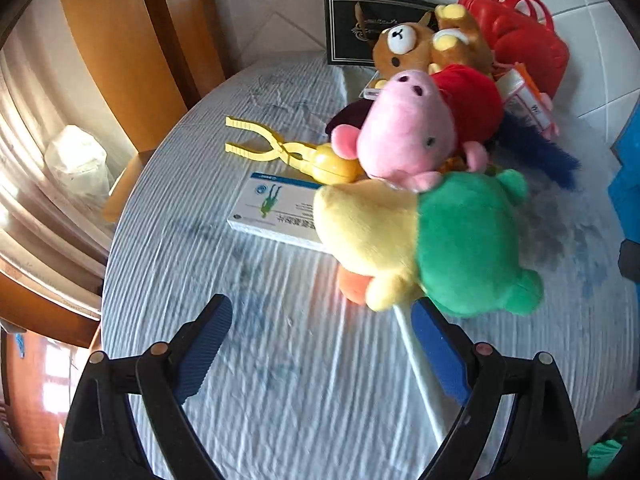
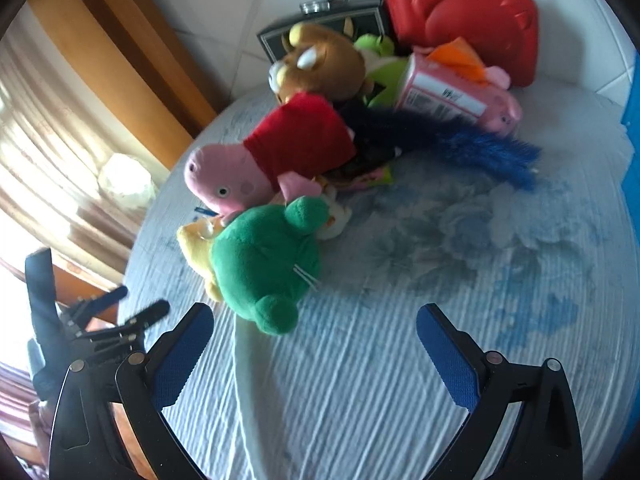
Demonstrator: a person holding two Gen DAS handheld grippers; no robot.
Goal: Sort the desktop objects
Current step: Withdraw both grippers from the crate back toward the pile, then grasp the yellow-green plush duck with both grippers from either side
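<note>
Pale blue crinkled tablecloth [image 1: 280, 360] covers the table; the sorting pile sits at its far side, against the white tiled wall.

Left gripper [image 1: 320, 344]: jaws wide apart, nothing between the blue pads, cloth only beneath. Just ahead of its right finger lies a green-and-yellow plush toy [image 1: 432, 240], close to the fingertip; contact cannot be told. Beyond that, a pink pig plush in a red dress [image 1: 408, 136]. Ahead and slightly left: a flat white carton [image 1: 276, 208], partly under the plush, and yellow plastic tongs [image 1: 280, 148] beside it.

Right gripper [image 2: 316, 336]: jaws also wide apart, empty. The green-and-yellow plush is ahead and left of it, near its left finger. The left gripper shows at the far left of this view.

Containers, all far ahead:
- red plastic handled case [image 2: 464, 16], closed, contents unseen, against the wall.
- black box with gold print [image 1: 352, 28], upright at the wall; a clear round lid-like piece rests on top.
- pink printed carton [image 2: 436, 92], leaning against the red case, closed.

A brown bear plush [image 1: 404, 48] leans on the black box. A dark blue furry piece [image 2: 480, 144] trails to the right from the pile.
</note>
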